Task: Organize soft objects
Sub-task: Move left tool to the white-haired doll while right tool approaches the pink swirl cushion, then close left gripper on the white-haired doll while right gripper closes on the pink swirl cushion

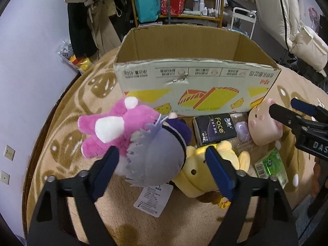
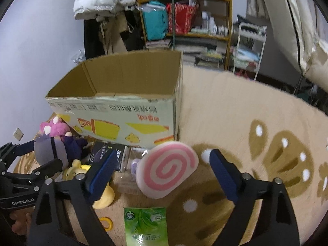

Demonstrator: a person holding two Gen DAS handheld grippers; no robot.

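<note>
I am bringing my left claw (image 1: 162, 160), jaws spread, around the grey fuzzy doll (image 1: 155, 153) at the frame's centre, pads not yet pressing. My right claw (image 2: 162, 164), also spread, is framing the flat pink swirl cushion (image 2: 167, 169). The open cardboard box (image 1: 194, 80) is waiting above for these squashy plush things.
</note>
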